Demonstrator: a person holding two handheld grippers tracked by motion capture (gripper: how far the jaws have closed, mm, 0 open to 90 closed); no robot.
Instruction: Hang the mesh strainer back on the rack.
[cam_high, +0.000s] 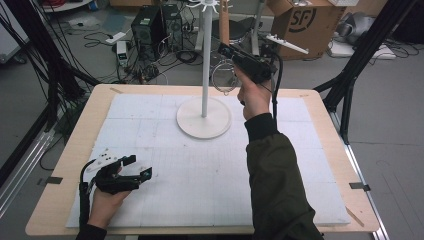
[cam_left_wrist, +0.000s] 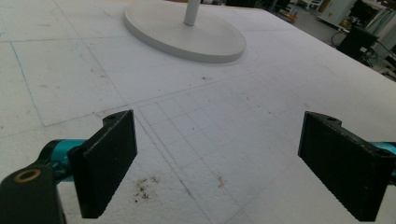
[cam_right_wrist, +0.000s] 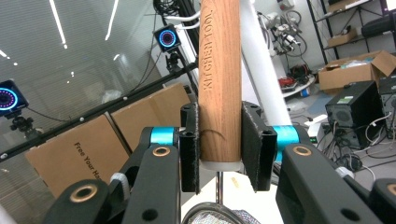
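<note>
Whisk: wooden handle rigid, wire head springy, light. We grasp mid-handle, right gripper clamped there; left gripper spread, idle.

Even, bright overhead light; soft shadows; close-ups slightly blurred.

— What is cut off here?
— The brown wooden handle stamped "KITCHEN TOOL" runs off the top edge, and its round wire-mesh head is cropped at the bottom.
— And the white pole stand?
— Its top leaves the high view.
</note>
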